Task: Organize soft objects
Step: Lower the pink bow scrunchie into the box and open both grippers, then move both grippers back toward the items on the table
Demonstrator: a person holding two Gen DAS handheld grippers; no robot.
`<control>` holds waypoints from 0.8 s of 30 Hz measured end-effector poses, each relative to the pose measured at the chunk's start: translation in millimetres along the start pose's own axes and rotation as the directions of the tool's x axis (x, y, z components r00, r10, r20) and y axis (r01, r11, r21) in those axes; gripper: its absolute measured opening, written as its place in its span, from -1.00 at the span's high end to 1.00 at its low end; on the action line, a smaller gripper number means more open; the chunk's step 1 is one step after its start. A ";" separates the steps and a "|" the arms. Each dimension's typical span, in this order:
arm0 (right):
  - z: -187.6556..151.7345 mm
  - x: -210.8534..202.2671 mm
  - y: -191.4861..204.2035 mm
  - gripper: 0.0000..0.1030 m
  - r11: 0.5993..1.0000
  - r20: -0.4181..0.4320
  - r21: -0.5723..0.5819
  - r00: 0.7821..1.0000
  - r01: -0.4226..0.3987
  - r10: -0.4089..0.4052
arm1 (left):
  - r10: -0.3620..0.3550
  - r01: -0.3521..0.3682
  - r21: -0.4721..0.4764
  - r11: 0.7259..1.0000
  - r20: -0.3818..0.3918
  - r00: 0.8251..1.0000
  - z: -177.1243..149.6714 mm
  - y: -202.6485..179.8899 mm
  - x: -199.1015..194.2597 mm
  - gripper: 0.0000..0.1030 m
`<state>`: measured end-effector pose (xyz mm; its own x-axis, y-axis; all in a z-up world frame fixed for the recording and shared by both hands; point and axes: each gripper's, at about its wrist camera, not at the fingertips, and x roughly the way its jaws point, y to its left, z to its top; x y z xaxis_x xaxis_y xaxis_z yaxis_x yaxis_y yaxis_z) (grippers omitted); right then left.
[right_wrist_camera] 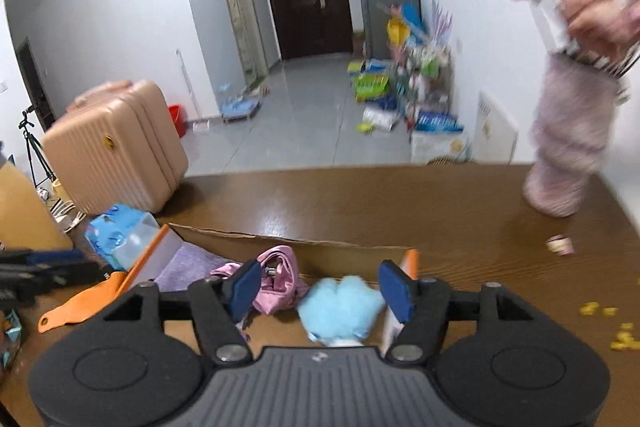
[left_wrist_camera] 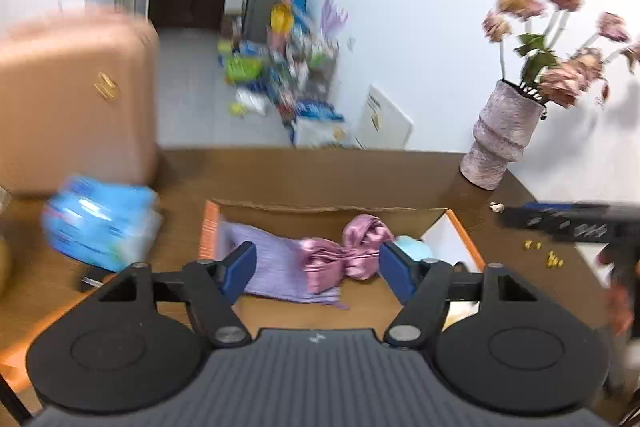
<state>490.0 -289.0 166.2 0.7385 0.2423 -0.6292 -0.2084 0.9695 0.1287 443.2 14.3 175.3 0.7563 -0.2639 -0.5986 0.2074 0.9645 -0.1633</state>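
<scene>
An open cardboard box (left_wrist_camera: 332,207) with orange flaps sits on the brown table. Inside lie a folded lilac cloth (left_wrist_camera: 272,259), a pink satin bow (left_wrist_camera: 344,251) and a fluffy light-blue plush (left_wrist_camera: 414,247). My left gripper (left_wrist_camera: 316,269) is open and empty, hovering over the box in front of the cloth and bow. In the right wrist view the box (right_wrist_camera: 280,241) holds the lilac cloth (right_wrist_camera: 188,263), the pink bow (right_wrist_camera: 280,279) and the blue plush (right_wrist_camera: 340,307). My right gripper (right_wrist_camera: 318,289) is open and empty just above the plush.
A blue tissue pack (left_wrist_camera: 100,223) lies left of the box, with a pink suitcase (left_wrist_camera: 76,99) behind it. A lilac vase of dried flowers (left_wrist_camera: 500,131) stands at the table's far right corner. Small yellow bits (right_wrist_camera: 612,327) are scattered on the table's right. The other gripper (left_wrist_camera: 568,223) shows at right.
</scene>
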 end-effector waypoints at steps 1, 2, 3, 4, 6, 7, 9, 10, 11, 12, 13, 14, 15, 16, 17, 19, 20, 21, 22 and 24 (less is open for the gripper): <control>-4.8 -19.3 -2.0 -0.40 1.000 0.018 -0.020 1.000 0.013 -0.012 | 0.016 -0.016 0.013 1.000 0.020 1.000 -1.5 1.6 -17.2 -0.42; -9.0 -37.6 -1.7 -0.41 0.999 0.038 -0.045 0.999 0.030 -0.028 | 0.035 -0.036 0.024 0.999 0.042 0.999 -6.4 4.3 -37.7 -0.43; -13.5 -54.1 -2.0 -0.42 0.997 0.055 -0.063 0.998 0.046 -0.043 | 0.054 -0.056 0.028 0.998 0.059 0.997 -11.5 6.5 -54.7 -0.46; -18.3 -66.6 -1.6 -0.42 0.996 0.067 -0.073 0.996 0.058 -0.053 | 0.068 -0.071 0.031 0.997 0.071 0.995 -15.9 7.5 -67.1 -0.49; -29.6 -88.0 -2.7 -0.43 0.995 0.089 -0.071 0.994 0.064 -0.058 | 0.097 -0.102 0.042 0.994 0.092 0.991 -29.8 6.8 -90.2 -0.50; -35.5 -96.9 -2.7 -0.43 0.996 0.093 -0.067 0.994 0.060 -0.053 | 0.105 -0.109 0.046 0.993 0.094 0.990 -35.4 5.1 -97.8 -0.50; -49.0 -110.9 2.3 -0.43 0.996 0.099 -0.066 0.994 0.051 -0.044 | 0.102 -0.108 0.058 0.992 0.099 0.990 -50.6 -1.2 -111.8 -0.50; -57.3 -116.7 5.3 -0.43 0.996 0.102 -0.075 0.994 0.054 -0.046 | 0.100 -0.107 0.066 0.992 0.105 0.989 -59.1 -5.4 -119.6 -0.50; -65.7 -123.1 10.3 -0.43 0.994 0.108 -0.092 0.993 0.064 -0.054 | 0.097 -0.106 0.071 0.992 0.116 0.989 -68.2 -7.6 -126.7 -0.52; -74.9 -130.5 16.1 -0.43 0.990 0.118 -0.116 0.991 0.079 -0.065 | 0.096 -0.106 0.073 0.992 0.124 0.988 -79.0 -8.7 -134.0 -0.55; -85.0 -138.9 21.5 -0.43 0.987 0.133 -0.133 0.989 0.089 -0.071 | 0.102 -0.113 0.085 0.990 0.125 0.987 -91.4 -12.8 -141.5 -0.55; -95.6 -147.9 25.7 -0.43 0.985 0.148 -0.145 0.987 0.091 -0.070 | 0.103 -0.116 0.097 0.989 0.129 0.986 -103.7 -13.0 -149.6 -0.55; -106.2 -157.7 29.4 -0.44 0.984 0.163 -0.157 0.985 0.089 -0.063 | 0.097 -0.112 0.102 0.988 0.142 0.985 -117.6 -15.0 -159.3 -0.55; -117.4 -168.2 32.8 -0.44 0.982 0.181 -0.167 0.982 0.084 -0.053 | 0.093 -0.110 0.104 0.988 0.154 0.984 -132.4 -16.8 -169.9 -0.55; -132.4 -180.8 36.9 -0.48 0.981 0.206 -0.178 0.978 0.078 -0.041 | 0.086 -0.104 0.103 0.989 0.166 0.982 -144.6 -16.9 -179.4 -0.56; -160.2 -199.6 44.6 -0.64 0.978 0.246 -0.199 0.969 0.063 -0.013 | 0.055 -0.079 0.113 0.990 0.199 0.978 -176.6 -19.1 -201.7 -0.64; -178.5 -210.4 47.7 -0.69 0.978 0.269 -0.204 0.963 0.048 0.009 | 0.050 -0.077 0.113 0.991 0.220 0.974 -192.0 -19.3 -211.0 -0.65; -195.5 -218.9 51.3 -0.70 0.977 0.281 -0.209 0.959 0.037 0.024 | 0.044 -0.075 0.118 0.990 0.245 0.968 -206.7 -20.5 -218.2 -0.70; -210.2 -225.7 53.8 -0.69 0.978 0.295 -0.209 0.955 0.028 0.035 | 0.045 -0.084 0.132 0.988 0.275 0.960 -225.1 -22.8 -225.8 -0.72; -246.5 -237.8 59.3 -0.69 0.981 0.320 -0.195 0.946 0.006 0.058 | 0.059 -0.114 0.162 0.980 0.309 0.949 -255.7 -28.3 -235.0 -0.73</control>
<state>143.9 -298.0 134.6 0.8917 0.2966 -0.3419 -0.3249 0.9454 -0.0272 100.9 49.3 120.1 0.9218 -0.1935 -0.3360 0.2175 0.9754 0.0350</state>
